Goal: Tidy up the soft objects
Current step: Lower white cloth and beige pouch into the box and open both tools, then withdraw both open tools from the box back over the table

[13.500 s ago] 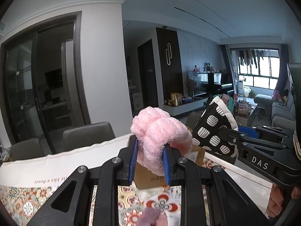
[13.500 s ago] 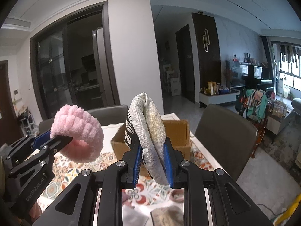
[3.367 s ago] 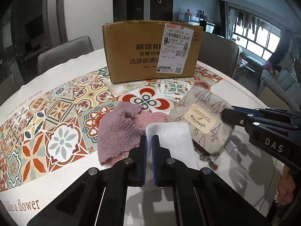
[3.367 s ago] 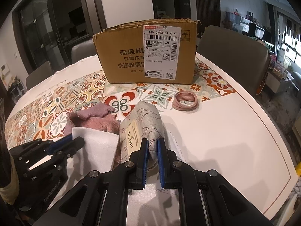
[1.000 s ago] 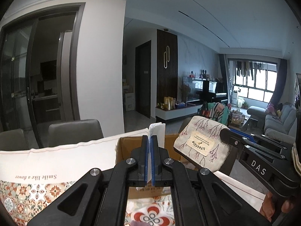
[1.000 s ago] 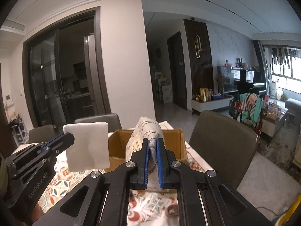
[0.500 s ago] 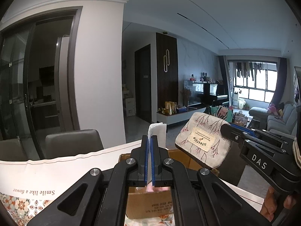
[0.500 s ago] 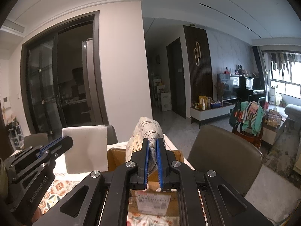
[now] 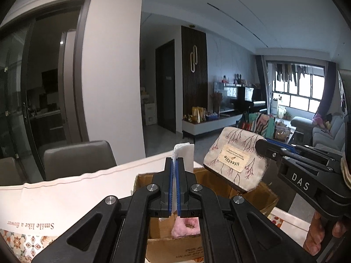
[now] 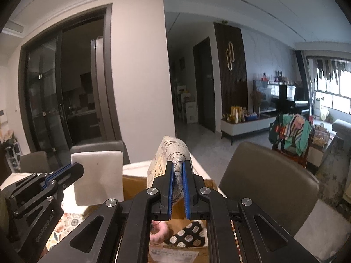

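Hovering over the open cardboard box (image 9: 173,244): left gripper (image 9: 174,188) clamped on a folded white cloth (image 10: 98,177), right gripper (image 10: 178,188) clamped on a beige pouch (image 9: 235,165). Already inside: pink headband (image 9: 186,230), spotted black cloth (image 10: 186,236). Neither held piece dropped in yet.

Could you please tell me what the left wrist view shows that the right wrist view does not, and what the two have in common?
Only the left wrist view shows the pouch's beige label face, the tablecloth printed "Smile like a flower", and a hand on the right gripper's handle.

Only the right wrist view shows the black-and-white spotted cloth in the cardboard box and the white cloth's full flat face.

Both show the left gripper shut on the white cloth, the right gripper shut on the pouch, and the pink fluffy item in the box.
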A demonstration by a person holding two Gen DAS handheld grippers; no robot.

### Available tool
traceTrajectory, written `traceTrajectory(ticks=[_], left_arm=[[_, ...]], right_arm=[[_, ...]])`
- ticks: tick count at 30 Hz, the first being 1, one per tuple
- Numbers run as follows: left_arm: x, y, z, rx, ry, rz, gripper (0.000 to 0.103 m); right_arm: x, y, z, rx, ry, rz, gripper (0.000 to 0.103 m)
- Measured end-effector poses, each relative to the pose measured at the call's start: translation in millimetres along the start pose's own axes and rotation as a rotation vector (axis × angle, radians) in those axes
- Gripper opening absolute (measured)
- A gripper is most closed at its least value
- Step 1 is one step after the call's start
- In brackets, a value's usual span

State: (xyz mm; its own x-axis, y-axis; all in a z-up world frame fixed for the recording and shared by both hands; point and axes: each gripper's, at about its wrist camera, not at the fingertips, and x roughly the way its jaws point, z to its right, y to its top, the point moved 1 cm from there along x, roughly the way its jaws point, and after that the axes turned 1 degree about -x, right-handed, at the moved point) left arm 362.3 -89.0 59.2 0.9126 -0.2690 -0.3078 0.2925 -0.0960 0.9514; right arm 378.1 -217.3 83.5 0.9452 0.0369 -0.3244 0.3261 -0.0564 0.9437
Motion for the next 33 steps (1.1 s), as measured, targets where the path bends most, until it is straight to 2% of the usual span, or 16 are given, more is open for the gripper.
traceTrajectory(ticks=[7,14,15,17,18,21,22,23,27,30,33], left_arm=[[33,-18,4,0.014,-0.006,-0.094,0.005],[62,-39,9,0.013,-0.039,-0.223,0.006],[65,-41,9,0.006,-0.045,-0.24,0.009],[69,-45,8,-0.006,-0.055,-0.268,0.024],[70,-45,8,-0.011,-0.057,-0.273,0.032],[64,-44,11,-0.004,-0.062,-0.268,0.038],[62,-43,9,-0.002,-0.06,-0.264,0.043],[59,-42,9,-0.001,-0.052,-0.256,0.044],[49,-36,4,-0.002,-0.03,-0.24,0.05],[33,-29,5,0.004,-0.016,-0.226,0.051],[19,-23,7,0.022,-0.006,-0.201,0.053]], right_arm=[[37,-22,10,0.025,0.002,-0.118,0.009],[57,-40,16,0.028,0.022,-0.225,0.01],[59,-41,15,0.026,0.025,-0.234,0.01],[63,-45,18,0.025,0.028,-0.262,0.011],[65,-46,20,0.031,0.026,-0.27,0.013],[68,-45,24,0.051,0.038,-0.292,0.017],[68,-45,25,0.055,0.045,-0.294,0.023],[68,-45,25,0.055,0.047,-0.293,0.031],[59,-42,27,0.048,0.031,-0.27,0.032],[50,-39,26,0.052,0.026,-0.26,0.032],[38,-36,25,0.058,0.03,-0.248,0.036]])
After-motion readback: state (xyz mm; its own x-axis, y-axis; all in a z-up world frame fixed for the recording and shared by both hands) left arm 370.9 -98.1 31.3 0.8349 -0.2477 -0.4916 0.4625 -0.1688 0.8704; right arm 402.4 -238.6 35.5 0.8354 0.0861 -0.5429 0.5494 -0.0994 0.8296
